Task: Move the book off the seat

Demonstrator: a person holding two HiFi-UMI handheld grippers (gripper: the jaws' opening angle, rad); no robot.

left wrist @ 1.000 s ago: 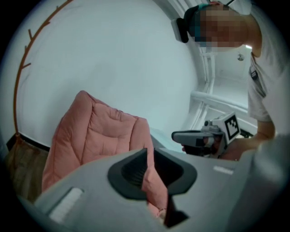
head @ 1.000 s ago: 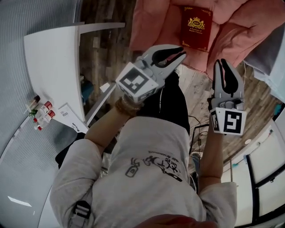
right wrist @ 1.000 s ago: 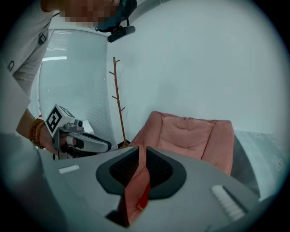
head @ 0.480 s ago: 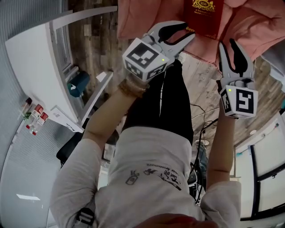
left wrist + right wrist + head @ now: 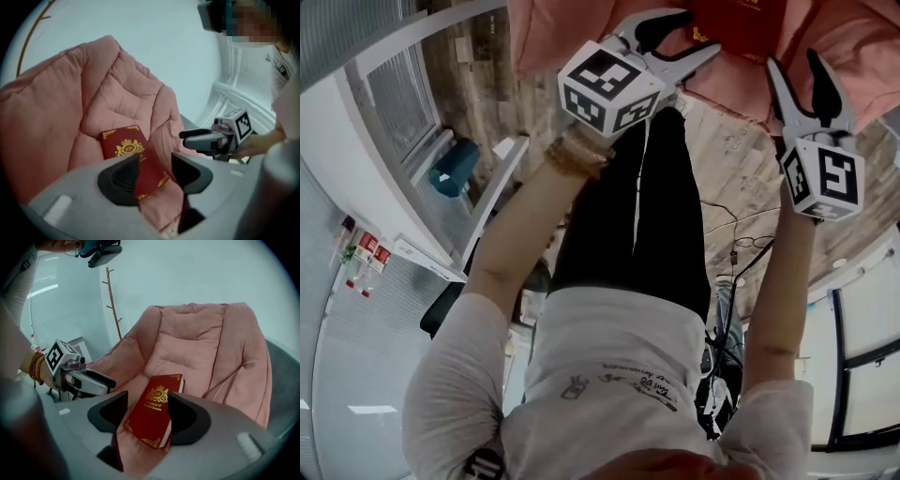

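Looking along the left gripper (image 5: 157, 176), we see its jaws apart, having just been opening, with nothing pressed between the pads; the book (image 5: 125, 149) shows through the gap, lying further on upon the seat (image 5: 61, 103). The right gripper (image 5: 147, 417) stands the same way, jaws apart and just opened, and the book (image 5: 152, 414) again fills the gap from beyond, ungripped. From the head view the left gripper (image 5: 703, 33) has its tips at the book's (image 5: 741, 23) left edge, while the right gripper (image 5: 794, 61) sits just short of its right near corner, over the seat's (image 5: 581, 37) front lip. We cannot tell whether either tip touches the cover. The book lies flat, red cover up with a gold crest, turned at a slant so one near corner points toward the seat's front edge. Bare pink cushion shows on both sides of it, and the padded back and arms rise behind and beside it. In the right gripper view the left gripper (image 5: 110, 380) hangs to the left of the seat (image 5: 197, 343); in the left gripper view the right gripper (image 5: 185, 136) hangs to the right, past the arm. Wood floor (image 5: 741, 169) lies open before the seat, and a white table (image 5: 356, 141) stands well apart on the left.
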